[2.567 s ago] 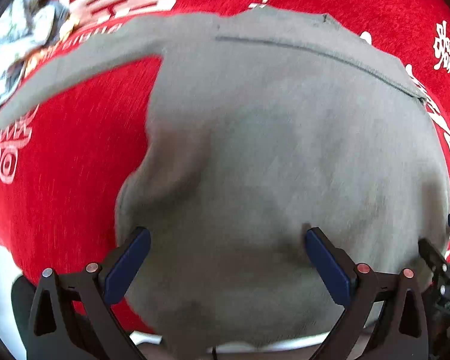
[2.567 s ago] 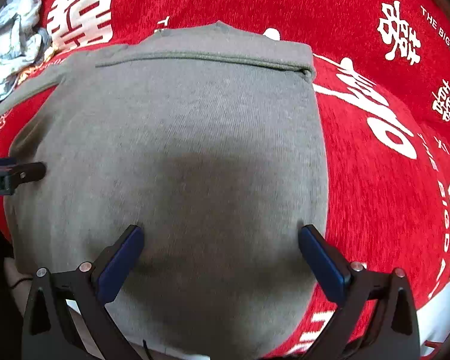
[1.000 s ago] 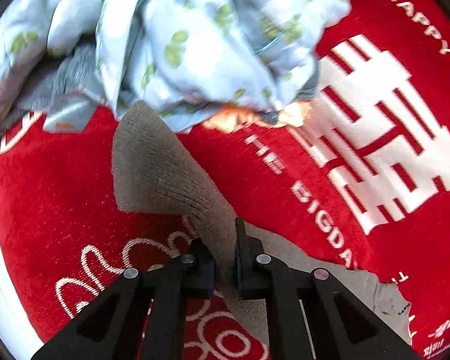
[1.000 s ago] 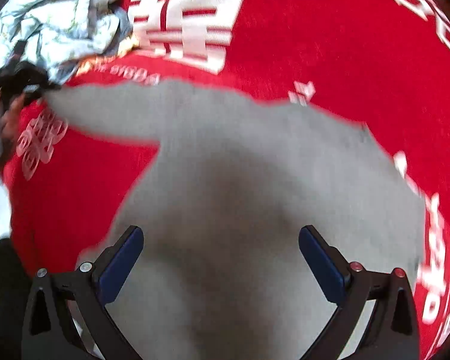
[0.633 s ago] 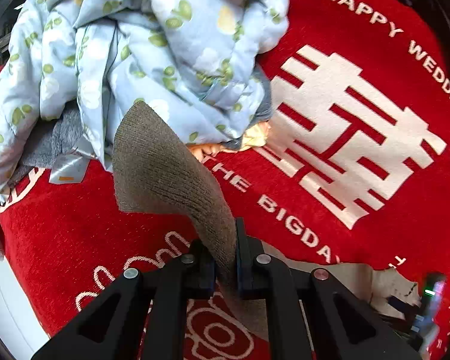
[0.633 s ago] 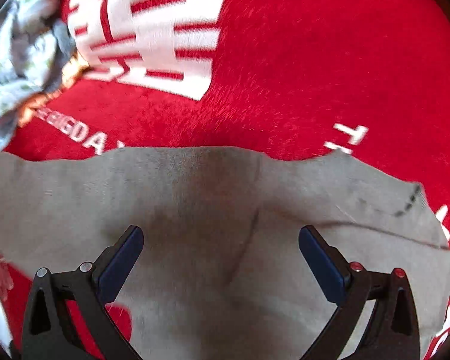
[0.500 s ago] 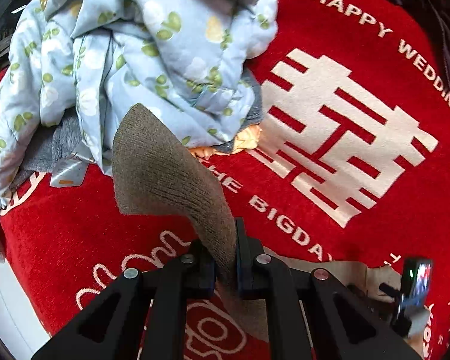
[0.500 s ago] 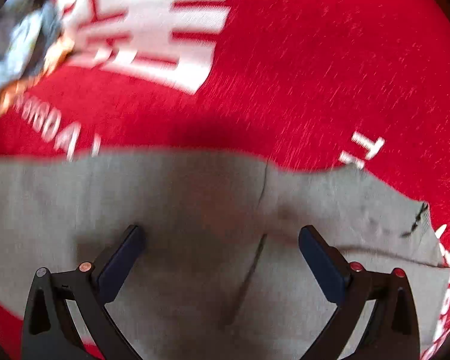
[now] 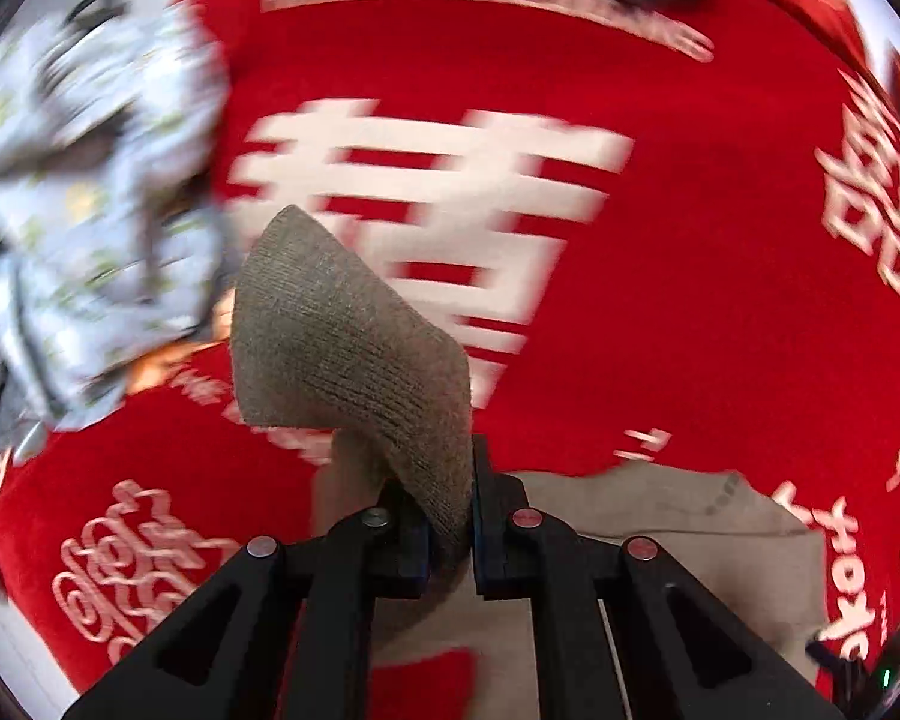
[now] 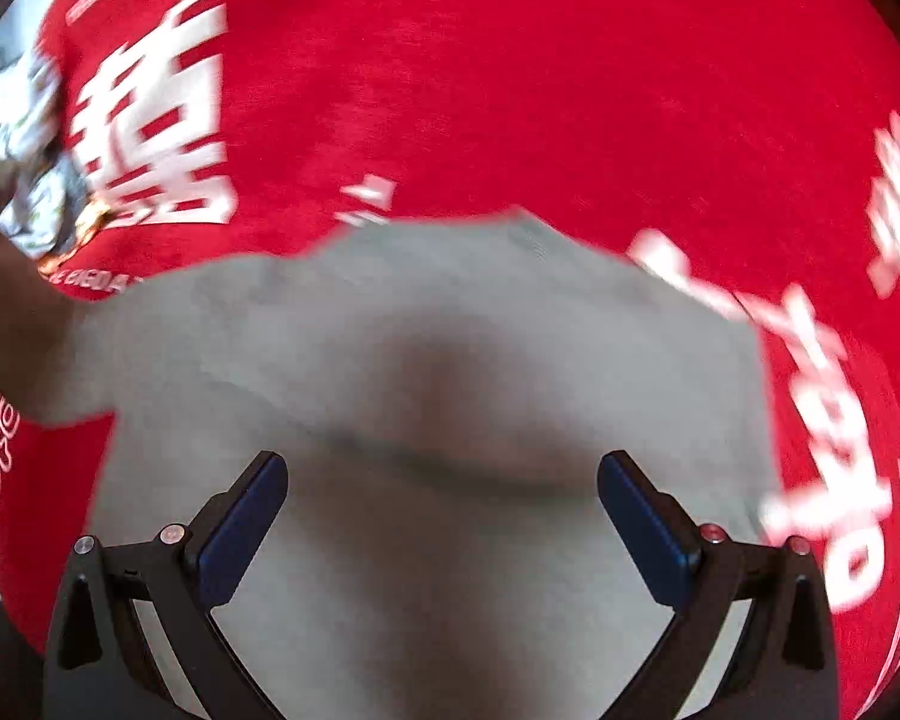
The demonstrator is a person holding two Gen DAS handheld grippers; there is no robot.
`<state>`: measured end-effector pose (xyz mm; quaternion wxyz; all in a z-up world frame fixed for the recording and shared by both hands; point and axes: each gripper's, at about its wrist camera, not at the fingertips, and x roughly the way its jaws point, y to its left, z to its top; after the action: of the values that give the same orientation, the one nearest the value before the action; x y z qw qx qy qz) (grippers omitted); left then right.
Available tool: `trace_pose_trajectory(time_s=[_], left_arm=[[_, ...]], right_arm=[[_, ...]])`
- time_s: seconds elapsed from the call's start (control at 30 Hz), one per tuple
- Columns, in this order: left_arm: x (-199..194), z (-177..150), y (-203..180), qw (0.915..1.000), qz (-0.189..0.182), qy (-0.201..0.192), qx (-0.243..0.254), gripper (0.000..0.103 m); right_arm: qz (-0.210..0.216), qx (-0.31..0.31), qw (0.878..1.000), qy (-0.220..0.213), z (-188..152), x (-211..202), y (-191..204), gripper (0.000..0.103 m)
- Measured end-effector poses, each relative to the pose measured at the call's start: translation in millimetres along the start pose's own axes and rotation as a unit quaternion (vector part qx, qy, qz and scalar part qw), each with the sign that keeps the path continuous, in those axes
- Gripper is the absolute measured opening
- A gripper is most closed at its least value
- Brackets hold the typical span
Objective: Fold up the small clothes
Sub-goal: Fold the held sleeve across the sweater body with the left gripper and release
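A small grey-brown knitted sweater (image 10: 438,372) lies on a red cloth with white lettering. My left gripper (image 9: 450,516) is shut on the end of the sweater's sleeve (image 9: 342,336), which stands up above the jaws, lifted off the cloth. The sweater's body (image 9: 678,540) lies flat to the lower right in the left wrist view. My right gripper (image 10: 444,498) is open and empty, hovering low over the sweater's body, one blue pad on each side.
A crumpled pile of light blue patterned clothes (image 9: 78,210) lies at the left on the red cloth (image 9: 690,300); it also shows far left in the right wrist view (image 10: 24,138). The table's pale edge shows at the far left.
My left gripper has carried the sleeve end up and to the right, away from the blue pile and toward the sweater's body. My right gripper has shifted over the sweater, staying open.
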<state>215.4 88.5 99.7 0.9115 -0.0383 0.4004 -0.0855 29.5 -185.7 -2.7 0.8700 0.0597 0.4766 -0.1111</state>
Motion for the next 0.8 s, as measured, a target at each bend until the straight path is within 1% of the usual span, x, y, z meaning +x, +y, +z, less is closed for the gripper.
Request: trace_pose_trajectory(time_s=[0.1, 0.13, 0.17, 0.2, 0.23, 0.27, 0.3, 0.37, 0.47, 0.53, 0.57, 0.67, 0.73, 0.77, 0.8], left_arm=[[5.5, -2.6, -86.5, 0.9985, -0.018, 0.006, 0.05, 0.01], [9.8, -7.3, -117.9, 0.9975, -0.028, 0.01, 0.064, 0.01], [15.6, -14.8, -149.8, 0.9963, -0.026, 0.014, 0.081, 0.01], [21.8, -21.4, -174.0, 0.995, -0.027, 0.024, 0.093, 0.01], [31.0, -32.5, -202.5, 0.9927, -0.037, 0.042, 0.107, 0.01], [37.6, -41.7, -222.7, 0.9909, -0.042, 0.053, 0.116, 0.01], [46.4, -55.9, -247.3, 0.9884, -0.038, 0.068, 0.13, 0.01], [63.1, -82.0, -280.6, 0.9829, -0.047, 0.103, 0.146, 0.01], [80.3, -117.9, -310.9, 0.9749, -0.057, 0.144, 0.161, 0.01], [85.3, -132.8, -322.1, 0.9712, -0.053, 0.151, 0.177, 0.01], [86.9, -138.0, -327.0, 0.9699, -0.044, 0.151, 0.186, 0.01], [88.2, -137.0, -328.5, 0.9687, -0.038, 0.153, 0.192, 0.01], [90.7, -135.7, -327.5, 0.9665, -0.038, 0.157, 0.199, 0.01], [91.7, -137.6, -328.3, 0.963, -0.044, 0.166, 0.208, 0.012], [94.5, -141.8, -330.1, 0.9573, -0.05, 0.184, 0.218, 0.012]], right_arm=[[-0.005, 0.047, 0.999, -0.006, -32.0, -22.9, -53.5, 0.103], [-0.006, 0.056, 0.998, -0.009, -36.9, -27.3, -62.0, 0.103], [-0.002, 0.07, 0.997, -0.014, -43.8, -33.0, -74.7, 0.103], [0.003, 0.079, 0.997, -0.016, -48.1, -36.5, -83.4, 0.103], [0.005, 0.088, 0.996, -0.019, -52.4, -39.7, -93.3, 0.103], [0.007, 0.099, 0.995, -0.022, -57.2, -42.0, -103.8, 0.103], [0.008, 0.105, 0.994, -0.022, -60.2, -42.3, -110.0, 0.103], [0.01, 0.117, 0.993, -0.02, -66.9, -40.7, -126.0, 0.103], [0.008, 0.129, 0.991, -0.021, -76.3, -38.3, -146.2, 0.103], [0.01, 0.14, 0.99, -0.022, -81.6, -36.9, -160.6, 0.103], [0.012, 0.145, 0.989, -0.023, -84.0, -37.2, -166.6, 0.103], [0.016, 0.161, 0.986, -0.029, -86.7, -36.4, -181.3, 0.103], [0.02, 0.168, 0.985, -0.032, -86.5, -35.6, -187.1, 0.103], [0.022, 0.172, 0.984, -0.033, -86.2, -35.3, -189.9, 0.103], [0.023, 0.175, 0.984, -0.035, -86.0, -35.2, -191.9, 0.103]])
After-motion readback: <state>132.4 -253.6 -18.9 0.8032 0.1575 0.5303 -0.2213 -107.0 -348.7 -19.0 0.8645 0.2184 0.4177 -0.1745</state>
